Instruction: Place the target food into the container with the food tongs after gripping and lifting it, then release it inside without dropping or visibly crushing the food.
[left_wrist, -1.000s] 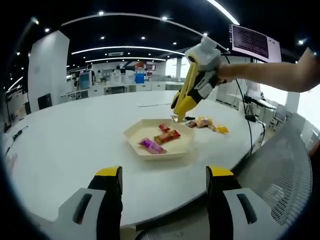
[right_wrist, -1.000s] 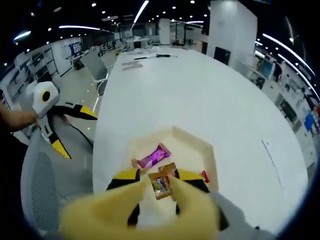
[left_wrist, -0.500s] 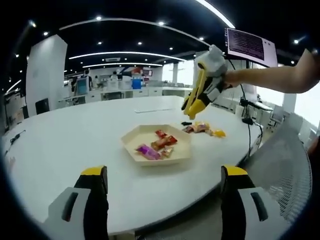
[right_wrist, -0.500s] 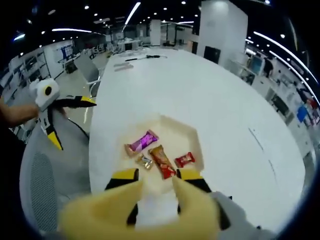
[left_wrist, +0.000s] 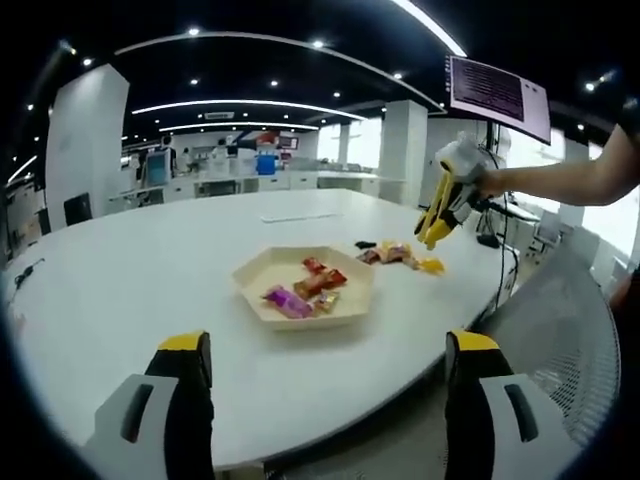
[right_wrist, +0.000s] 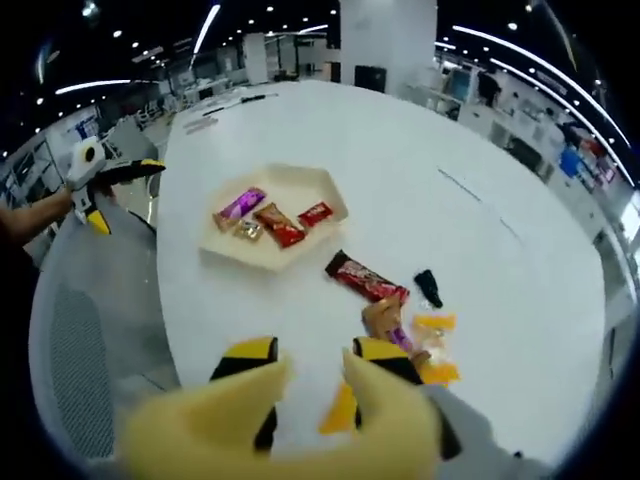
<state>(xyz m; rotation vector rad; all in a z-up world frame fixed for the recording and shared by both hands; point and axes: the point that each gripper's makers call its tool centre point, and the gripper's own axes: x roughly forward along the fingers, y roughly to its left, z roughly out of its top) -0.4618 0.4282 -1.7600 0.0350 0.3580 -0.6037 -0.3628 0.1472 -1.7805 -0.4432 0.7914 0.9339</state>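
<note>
Tray (right_wrist: 318, 180): four wrapped snacks (right_wrist: 262, 217) inside, on my white table (right_wrist: 420, 130).
Loose pile (right_wrist: 405, 320): beside the tray — near my right gripper (right_wrist: 312, 362).
Right gripper: jaws apart, empty.
Left gripper (left_wrist: 325, 350): jaws wide apart — empty.

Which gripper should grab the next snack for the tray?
The right gripper, probably. Its open jaws hang just above the loose snack pile beside the tray. The left gripper sits back off the table's edge, farther from those snacks.
</note>
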